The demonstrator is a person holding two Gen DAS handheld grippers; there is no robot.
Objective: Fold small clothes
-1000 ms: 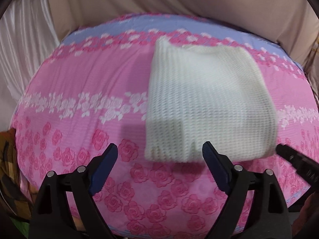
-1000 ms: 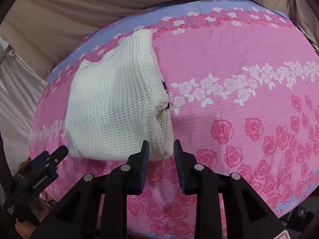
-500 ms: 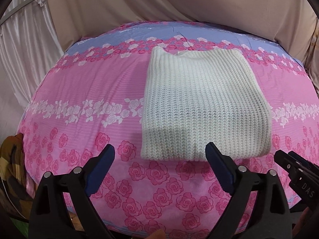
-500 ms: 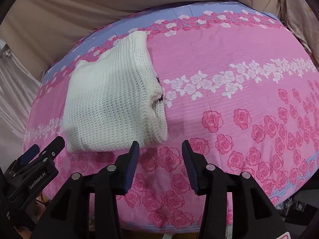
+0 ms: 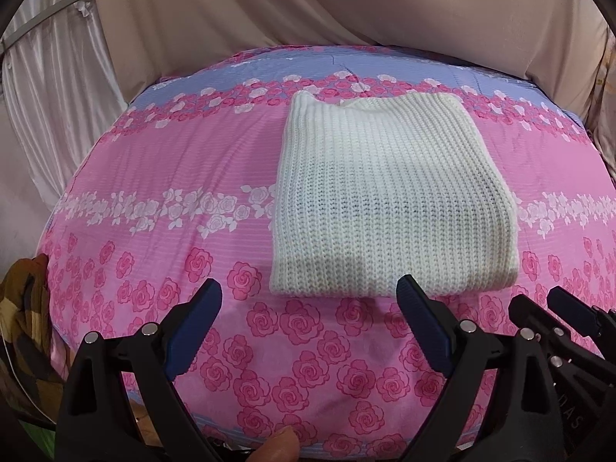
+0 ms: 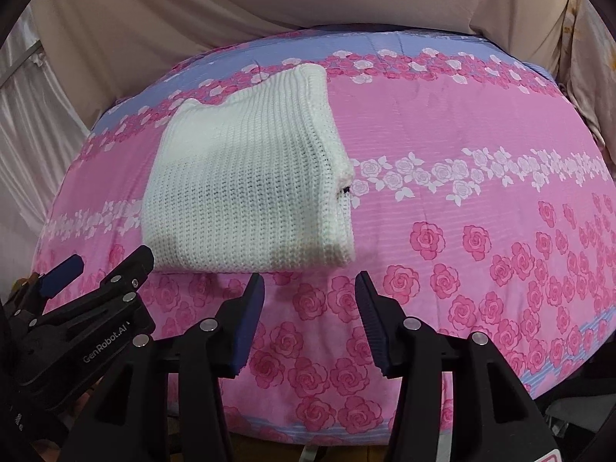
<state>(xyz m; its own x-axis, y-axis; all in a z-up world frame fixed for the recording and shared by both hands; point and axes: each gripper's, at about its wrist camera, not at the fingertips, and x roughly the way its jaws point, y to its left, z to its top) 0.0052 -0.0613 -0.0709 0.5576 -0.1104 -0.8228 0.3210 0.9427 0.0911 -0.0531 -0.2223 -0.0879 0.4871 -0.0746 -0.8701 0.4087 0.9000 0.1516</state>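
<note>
Left wrist view, garment: I see the white knit sweater folded into a rough rectangle, lying flat on the pink rose bedspread, right of the bed's middle, near edge toward me.
Left wrist view, left gripper: jaws spread wide, holding nothing, apart from the cloth; its right finger sits just in front of the near hem.
Left wrist view, risk: if I push forward from here, that right finger could catch the near hem and drag the top layer open; the loose chunky knit looks likely to snag.
Left wrist view, neighbour: the right gripper sits close at the lower right; I judge a collision possible if both close in on the same corner.
Right wrist view, garment: the sweater's right side shows stacked layers and a small dark gap midway along, so the fold there looks loose.
Right wrist view, right gripper: jaws spread, empty, short of the near right corner.
Right wrist view, risk: pinching only the top layer at that side would peel the stack apart; a nudge could slide the whole bundle on the smooth bedspread.
Right wrist view, surroundings: beige curtain behind the bed, well apart.
</note>
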